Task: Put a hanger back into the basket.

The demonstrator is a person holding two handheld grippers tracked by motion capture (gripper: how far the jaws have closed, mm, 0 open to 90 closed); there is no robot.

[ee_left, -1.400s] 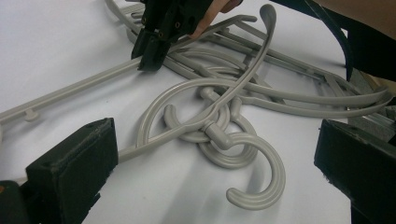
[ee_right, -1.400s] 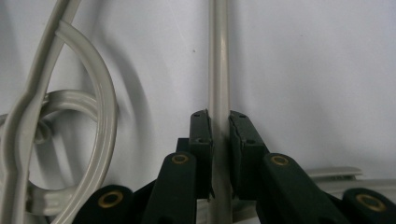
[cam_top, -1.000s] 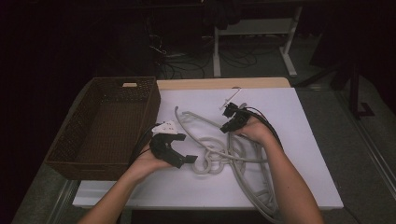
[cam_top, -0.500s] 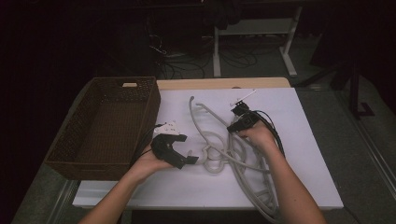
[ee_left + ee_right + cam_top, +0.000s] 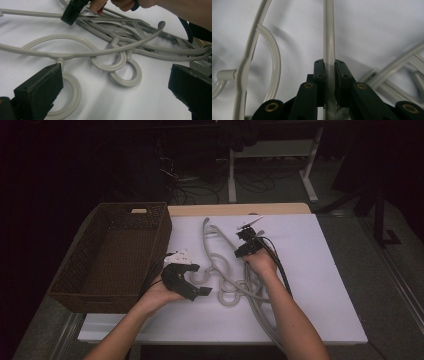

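Right tongs clamp hanger bar; tangled hangers beside, basket left.

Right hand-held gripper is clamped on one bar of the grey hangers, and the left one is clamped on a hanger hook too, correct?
Not quite. The right hand-held gripper is shut on a hanger bar, but the left hand-held gripper is open: in the left gripper view its jaws stand wide apart on either side of the hanger hooks, pressing on none.

Open white bench right of and in front of the tangled grey hangers, blocked on the left by the tall-walled wicker basket close beside the left hand-held gripper.
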